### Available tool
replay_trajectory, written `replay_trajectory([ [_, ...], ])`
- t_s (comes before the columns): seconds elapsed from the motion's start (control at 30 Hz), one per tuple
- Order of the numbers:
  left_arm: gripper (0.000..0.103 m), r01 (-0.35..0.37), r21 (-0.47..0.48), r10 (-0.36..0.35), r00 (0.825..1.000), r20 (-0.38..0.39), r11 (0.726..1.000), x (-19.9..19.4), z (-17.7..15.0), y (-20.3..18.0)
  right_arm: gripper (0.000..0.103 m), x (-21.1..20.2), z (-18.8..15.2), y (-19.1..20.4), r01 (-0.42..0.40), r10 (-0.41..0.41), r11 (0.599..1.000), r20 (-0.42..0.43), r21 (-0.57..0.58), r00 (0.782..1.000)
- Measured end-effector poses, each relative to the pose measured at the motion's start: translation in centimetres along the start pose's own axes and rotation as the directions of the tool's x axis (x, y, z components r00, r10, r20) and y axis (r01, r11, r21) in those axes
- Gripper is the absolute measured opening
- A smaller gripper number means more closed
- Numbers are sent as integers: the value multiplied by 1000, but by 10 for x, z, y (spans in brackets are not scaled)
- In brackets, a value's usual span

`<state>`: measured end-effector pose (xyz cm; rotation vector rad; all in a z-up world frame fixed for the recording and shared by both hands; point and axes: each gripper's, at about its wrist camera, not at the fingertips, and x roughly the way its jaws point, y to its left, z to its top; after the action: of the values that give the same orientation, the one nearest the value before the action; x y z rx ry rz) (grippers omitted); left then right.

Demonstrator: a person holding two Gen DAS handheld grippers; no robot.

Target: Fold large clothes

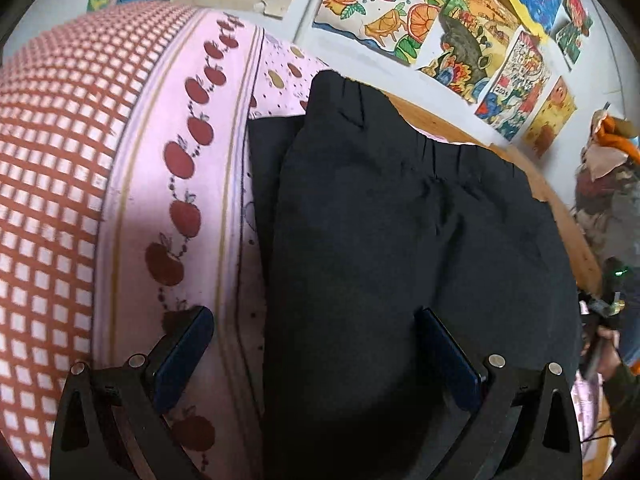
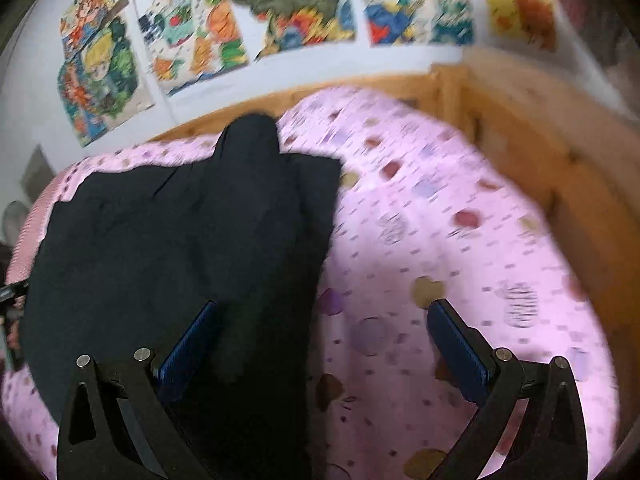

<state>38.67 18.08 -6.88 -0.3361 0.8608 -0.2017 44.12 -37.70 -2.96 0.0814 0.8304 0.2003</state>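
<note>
Black garment (image 1: pixel 400 220) — beneath both open jaws

A white wall (image 1: pixel 312 28) rose behind the bed, covered with bright children's paintings of oranges, fish and flowers (image 1: pixel 384 8). A pale wooden bed frame (image 2: pixel 532 152) ran along the wall and turned a corner at the right. The pink sheet dotted with small coloured shapes (image 2: pixel 420 220) covered the mattress, and beside it lay a red-and-white checked cover with an apple border (image 1: pixel 80 128).
</note>
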Motion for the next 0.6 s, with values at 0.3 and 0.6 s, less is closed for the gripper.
replay_trajectory([
  [0.3, 103, 82, 22, -82, 996, -37, 996, 21, -4, 3, 102, 29, 11, 20, -224, 222, 970, -34, -96, 974],
  [0.6, 103, 73, 50, -73, 997, -13, 996, 26, -7, -3, 102, 80, 5, 18, -351, 345, 936, -168, -13, 924],
])
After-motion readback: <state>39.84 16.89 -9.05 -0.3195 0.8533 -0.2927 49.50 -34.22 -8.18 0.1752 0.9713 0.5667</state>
